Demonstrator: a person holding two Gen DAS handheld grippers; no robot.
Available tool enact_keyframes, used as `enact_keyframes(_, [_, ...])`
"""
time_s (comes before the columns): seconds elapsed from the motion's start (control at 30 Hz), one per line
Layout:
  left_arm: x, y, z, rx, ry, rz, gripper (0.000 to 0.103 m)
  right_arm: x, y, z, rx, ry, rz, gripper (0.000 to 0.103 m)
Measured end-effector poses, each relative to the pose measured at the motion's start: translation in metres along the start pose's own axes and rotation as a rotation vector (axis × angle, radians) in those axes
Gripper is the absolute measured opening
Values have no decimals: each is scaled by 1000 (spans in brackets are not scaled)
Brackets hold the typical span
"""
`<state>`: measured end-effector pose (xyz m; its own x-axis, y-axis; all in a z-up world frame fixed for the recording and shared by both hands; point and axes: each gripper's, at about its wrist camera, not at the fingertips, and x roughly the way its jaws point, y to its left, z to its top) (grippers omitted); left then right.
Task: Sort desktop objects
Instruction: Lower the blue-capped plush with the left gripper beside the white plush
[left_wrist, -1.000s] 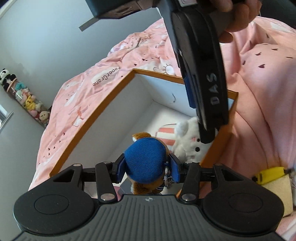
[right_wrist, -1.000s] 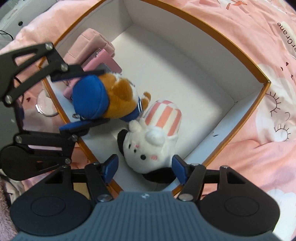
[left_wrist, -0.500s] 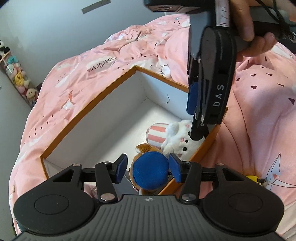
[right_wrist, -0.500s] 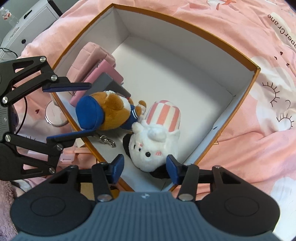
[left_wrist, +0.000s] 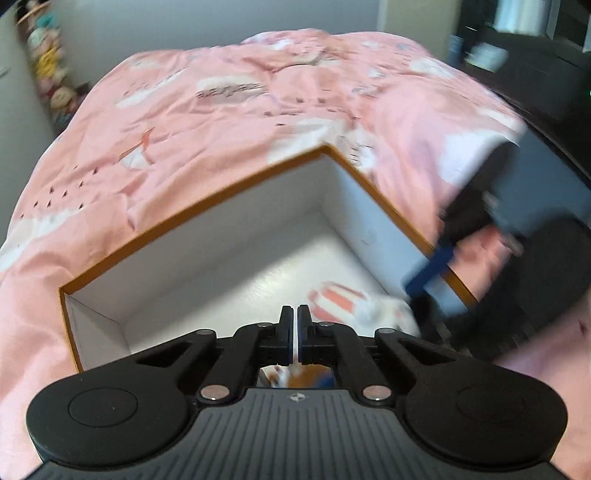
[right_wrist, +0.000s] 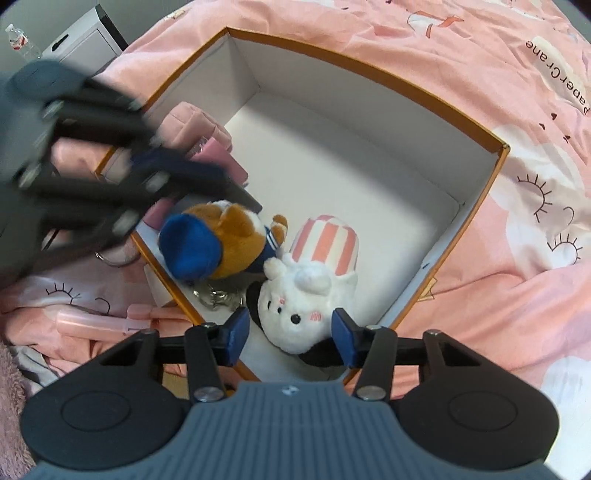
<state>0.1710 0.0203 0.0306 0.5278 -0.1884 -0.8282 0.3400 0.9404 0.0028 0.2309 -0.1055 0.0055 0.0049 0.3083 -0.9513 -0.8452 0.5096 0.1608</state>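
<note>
Left wrist view: the left gripper (left_wrist: 297, 325) is clenched on nothing above the orange-rimmed box (left_wrist: 207, 212) on the bed; it should clear the rim

Right wrist view: the right gripper (right_wrist: 290, 334) hangs released astride the white plush (right_wrist: 306, 299), which lies in the box's near corner touching the blue-capped plush (right_wrist: 216, 245); it should lift straight up

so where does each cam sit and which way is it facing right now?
Left wrist: rides the left gripper, angled down into the orange-rimmed box; its own jaws shut and empty, the blurred right gripper at right.
Right wrist: on the right gripper, looking steeply down at the white plush between its open jaws; the left gripper blurs past at left.
Shared: box, white plush, pink bedspread.
</note>
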Motion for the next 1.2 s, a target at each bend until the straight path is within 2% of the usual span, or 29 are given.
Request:
enact_keyframes(0.07, [7,2,4,-2,0,22,2,-1,1,0,-2,-24,5,48])
enact_keyframes(0.17, [-1,6,2,-28,-17,-21,2,-4,3,-1,-3,-60,27,46])
enact_keyframes(0.23, [-13,5,-1,-18,-27,-20,2,-5,3,-1,10,-72,51,44])
enact_keyframes(0.33, [-31,2,-9,17,-28,-8,6,-4,-2,0,68,-78,134,41])
enact_keyframes(0.47, [-51,2,-23,28,-25,1,10,-6,0,1,90,-83,243,42])
enact_keyframes(0.63, [-58,5,-41,21,-7,16,11,-14,15,1,91,-87,304,42])
enact_keyframes(0.7, [-55,7,-46,6,5,22,11,-13,21,2,97,-96,298,42])
enact_keyframes(0.8, [-51,14,-50,-30,9,15,11,-6,24,7,109,-120,229,40])
enact_keyframes(0.87, [-51,16,-53,-38,-2,9,13,-3,21,12,130,-145,170,31])
enact_keyframes(0.9, [-50,17,-53,-37,-8,14,15,-1,18,14,143,-152,146,31])
enact_keyframes(1.03, [-45,10,-51,7,-21,12,19,2,-1,22,226,-183,157,31])
enact_keyframes(1.13, [-44,0,-49,58,-28,-5,31,5,-3,28,229,-207,133,31])
enact_keyframes(1.2, [-38,-6,-48,96,-12,30,36,6,-4,32,232,-223,114,31])
